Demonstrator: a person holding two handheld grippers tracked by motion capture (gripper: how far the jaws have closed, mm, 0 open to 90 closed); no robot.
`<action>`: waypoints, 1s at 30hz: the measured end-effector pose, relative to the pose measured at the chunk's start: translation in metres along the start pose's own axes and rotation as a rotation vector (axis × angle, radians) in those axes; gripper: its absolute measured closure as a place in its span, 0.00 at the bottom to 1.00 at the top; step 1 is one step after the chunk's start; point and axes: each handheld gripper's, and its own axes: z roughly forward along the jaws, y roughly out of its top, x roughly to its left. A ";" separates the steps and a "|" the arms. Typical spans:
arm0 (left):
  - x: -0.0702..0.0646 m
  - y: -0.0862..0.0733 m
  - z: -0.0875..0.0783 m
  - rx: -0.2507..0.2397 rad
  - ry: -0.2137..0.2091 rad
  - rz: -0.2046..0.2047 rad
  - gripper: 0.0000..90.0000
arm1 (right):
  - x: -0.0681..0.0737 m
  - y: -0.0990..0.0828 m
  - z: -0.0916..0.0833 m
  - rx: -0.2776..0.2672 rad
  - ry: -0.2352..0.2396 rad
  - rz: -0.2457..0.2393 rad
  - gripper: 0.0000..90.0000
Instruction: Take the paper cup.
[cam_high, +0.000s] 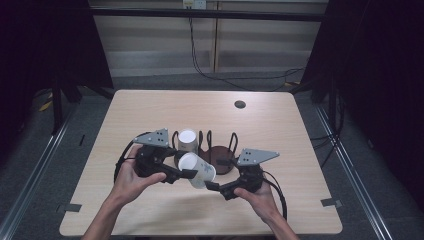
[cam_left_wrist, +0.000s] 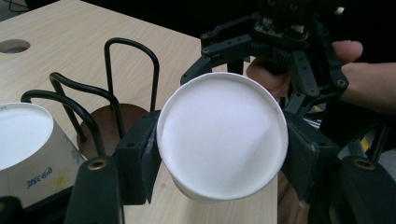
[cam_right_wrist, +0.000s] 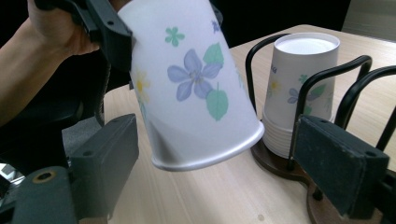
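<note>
The left tongs (cam_high: 187, 173) pinch a flowered paper cup (cam_high: 196, 169) tilted above the bench (cam_high: 280, 115), at 6 o'clock of the wire rack (cam_high: 215, 150), while the right tongs (cam_right_wrist: 215, 172) gape around its rim; squeezing unevenly could crumple or drop it.

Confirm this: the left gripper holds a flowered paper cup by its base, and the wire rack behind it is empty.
Not empty. The wire rack holds a stack of cups, as the right gripper view shows. The left gripper does hold the flowered paper cup by its base.
</note>
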 end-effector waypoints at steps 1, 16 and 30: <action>-0.001 0.000 0.001 0.004 -0.005 0.001 0.40 | 0.000 -0.001 0.002 0.000 0.006 -0.008 0.16; -0.003 0.000 0.011 0.020 -0.061 -0.010 0.40 | 0.006 -0.006 0.015 0.016 0.078 -0.041 0.21; -0.002 -0.002 0.013 0.021 -0.080 -0.036 0.40 | 0.012 -0.008 0.020 0.045 0.071 -0.095 0.33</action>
